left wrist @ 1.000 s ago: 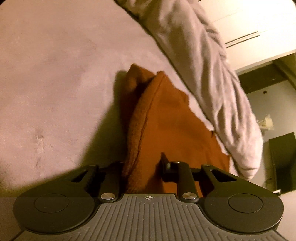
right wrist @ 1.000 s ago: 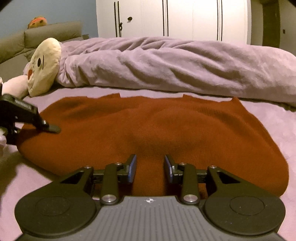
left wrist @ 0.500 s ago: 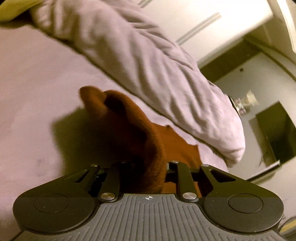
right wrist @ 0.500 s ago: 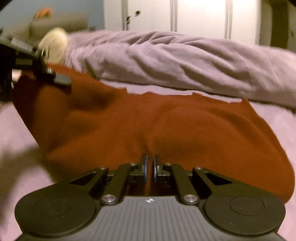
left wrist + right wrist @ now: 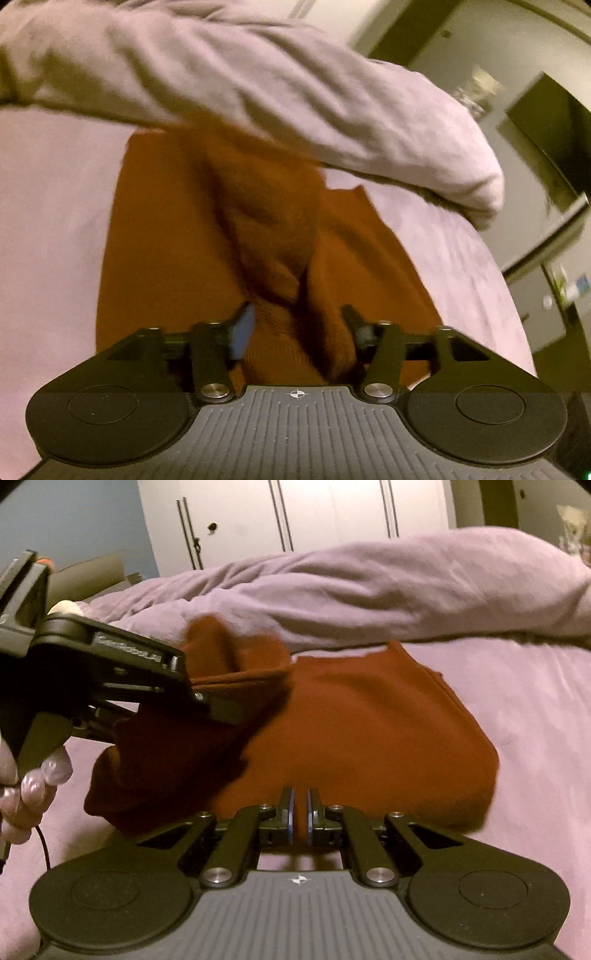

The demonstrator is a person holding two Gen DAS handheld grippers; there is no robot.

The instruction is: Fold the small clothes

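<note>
A rust-orange knit garment (image 5: 369,731) lies on the purple bed sheet (image 5: 535,738). My right gripper (image 5: 299,805) is shut on the garment's near edge at mid-width. My left gripper (image 5: 295,321) is shut on a bunched fold of the garment (image 5: 273,236) and holds it lifted over the flat part. In the right wrist view the left gripper (image 5: 218,705) comes in from the left, carrying the raised left side of the garment toward the middle. The cloth between the left gripper's fingers hides the pads.
A rolled lilac duvet (image 5: 369,587) lies across the bed just behind the garment; it also shows in the left wrist view (image 5: 258,85). White wardrobe doors (image 5: 314,513) stand behind. The bed's right edge (image 5: 517,295) drops to a dark floor and furniture.
My left gripper has lifted the garment's left side and swung it rightward over the flat part. My right gripper closed on the near edge a second ago and stays shut.
</note>
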